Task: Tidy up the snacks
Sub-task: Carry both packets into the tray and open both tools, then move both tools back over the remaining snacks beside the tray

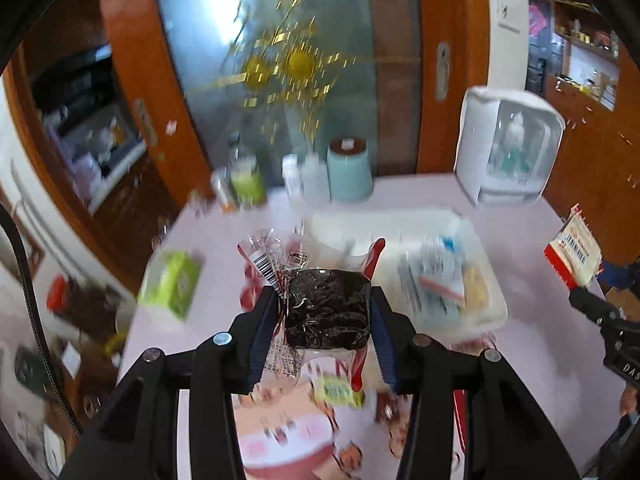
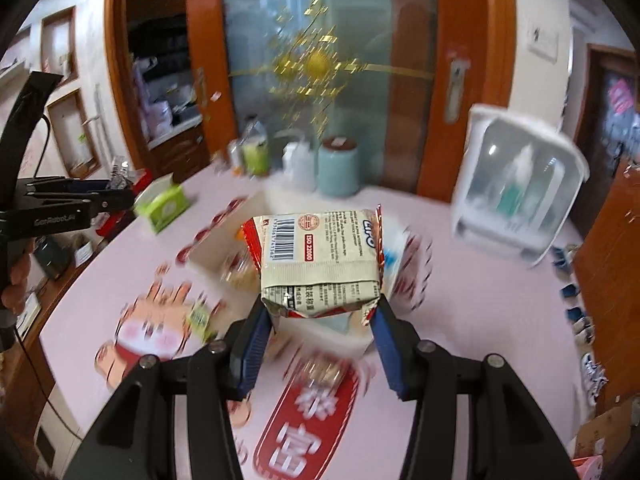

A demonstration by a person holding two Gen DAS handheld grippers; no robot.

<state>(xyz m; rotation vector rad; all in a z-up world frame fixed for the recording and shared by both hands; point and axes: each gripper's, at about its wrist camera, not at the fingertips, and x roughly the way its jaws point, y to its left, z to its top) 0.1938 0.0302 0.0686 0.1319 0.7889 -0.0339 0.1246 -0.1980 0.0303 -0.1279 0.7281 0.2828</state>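
Observation:
My left gripper point(image 1: 326, 312) is shut on a clear-wrapped dark brown cake point(image 1: 326, 312) and holds it above the pink table point(image 1: 532, 300). My right gripper point(image 2: 320, 312) is shut on a beige and red cracker pack point(image 2: 320, 260), held above the table; the pack also shows at the right edge of the left wrist view point(image 1: 572, 254). A clear plastic bin point(image 1: 452, 280) with several snack packets lies just right of the cake. In the right wrist view the bin point(image 2: 224, 240) is partly hidden behind the pack. A small green snack packet point(image 1: 338, 392) lies on the table below the cake.
A green tissue box point(image 1: 170, 284) stands at the table's left edge. A teal canister point(image 1: 350, 170), bottles point(image 1: 246, 176) and a white appliance with a clear door point(image 1: 510, 148) stand along the far edge. The left gripper shows at the left of the right wrist view point(image 2: 116, 196).

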